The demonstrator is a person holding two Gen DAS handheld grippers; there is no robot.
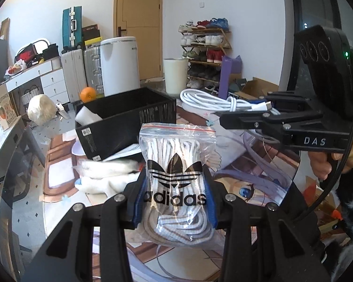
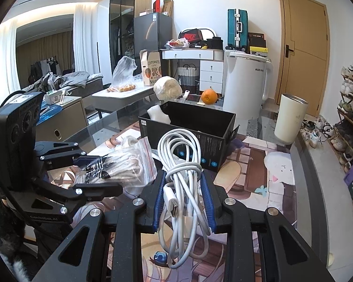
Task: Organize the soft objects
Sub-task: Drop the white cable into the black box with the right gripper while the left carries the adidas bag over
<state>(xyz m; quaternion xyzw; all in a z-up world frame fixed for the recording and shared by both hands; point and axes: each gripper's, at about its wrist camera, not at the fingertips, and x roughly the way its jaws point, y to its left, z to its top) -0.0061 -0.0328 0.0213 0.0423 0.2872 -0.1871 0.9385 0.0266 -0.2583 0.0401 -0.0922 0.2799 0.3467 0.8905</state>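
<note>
Fingers of the left gripper (image 1: 175, 202) are clamped on a clear zip bag (image 1: 177, 176) of white laces, blue pads pressing both sides, bag upright and lifted off the glass table (image 1: 66, 202) (adidas logo facing the camera). Right gripper (image 2: 183, 197) is pinched tight on a coiled white cable (image 2: 180, 164), loops sticking up past the fingertips, held just beside the bag and near the open black box (image 2: 188, 127), which sits on the table with a white foam piece (image 2: 158, 115) inside at one end. An orange (image 2: 209, 96) sits behind the box.
</note>
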